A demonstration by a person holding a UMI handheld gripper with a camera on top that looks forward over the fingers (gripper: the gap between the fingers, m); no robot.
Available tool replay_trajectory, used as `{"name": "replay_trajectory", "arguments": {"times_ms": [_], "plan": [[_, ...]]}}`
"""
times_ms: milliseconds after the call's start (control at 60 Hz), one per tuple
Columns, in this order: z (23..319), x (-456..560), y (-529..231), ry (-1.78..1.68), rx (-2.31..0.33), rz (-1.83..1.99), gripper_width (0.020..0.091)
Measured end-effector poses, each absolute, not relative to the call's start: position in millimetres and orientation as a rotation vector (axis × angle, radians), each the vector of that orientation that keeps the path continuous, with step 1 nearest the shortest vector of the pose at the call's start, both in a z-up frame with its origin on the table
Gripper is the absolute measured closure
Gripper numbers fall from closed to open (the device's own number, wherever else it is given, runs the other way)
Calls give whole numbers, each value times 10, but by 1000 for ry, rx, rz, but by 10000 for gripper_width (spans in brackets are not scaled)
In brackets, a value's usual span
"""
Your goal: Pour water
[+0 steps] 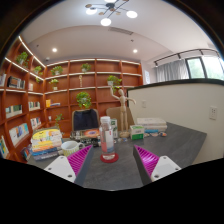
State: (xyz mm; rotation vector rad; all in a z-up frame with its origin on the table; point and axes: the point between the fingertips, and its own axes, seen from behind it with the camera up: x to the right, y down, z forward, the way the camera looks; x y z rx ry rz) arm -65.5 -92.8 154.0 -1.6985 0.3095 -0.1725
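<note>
A wide view looks forward along a hand-held gripper (106, 163) over a grey table (185, 140) in a room lined with wooden bookshelves (80, 85). The gripper's 2 fingers, each with a magenta pad (146, 159) on its inner face, stand wide apart and hold nothing.

Beyond the fingers, roughly centred between them, a tall clear glass (108, 135) stands upright on a round red coaster (108, 157). It looks like the vessel for the water, though whether it holds any cannot be told. A white cup (70, 146) sits on the table to its left, near a stack of colourful books (44, 140). A clear plastic box (150, 125) rests further back on the right.

The step in hand appears to be the approach. To do it well, keep the glass centred between the fingers, move straight forward and level, and close on its middle rather than its rim, so it stays upright and does not slide off the coaster.
</note>
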Motion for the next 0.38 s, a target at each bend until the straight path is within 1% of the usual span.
{"name": "replay_trajectory", "arguments": {"times_ms": [100, 183, 383], "plan": [[1473, -787, -1072, 258, -1715, -139, 257], [1484, -923, -1146, 233, -1702, -77, 255], [1405, -946, -1269, 218, -1728, -97, 257]]}}
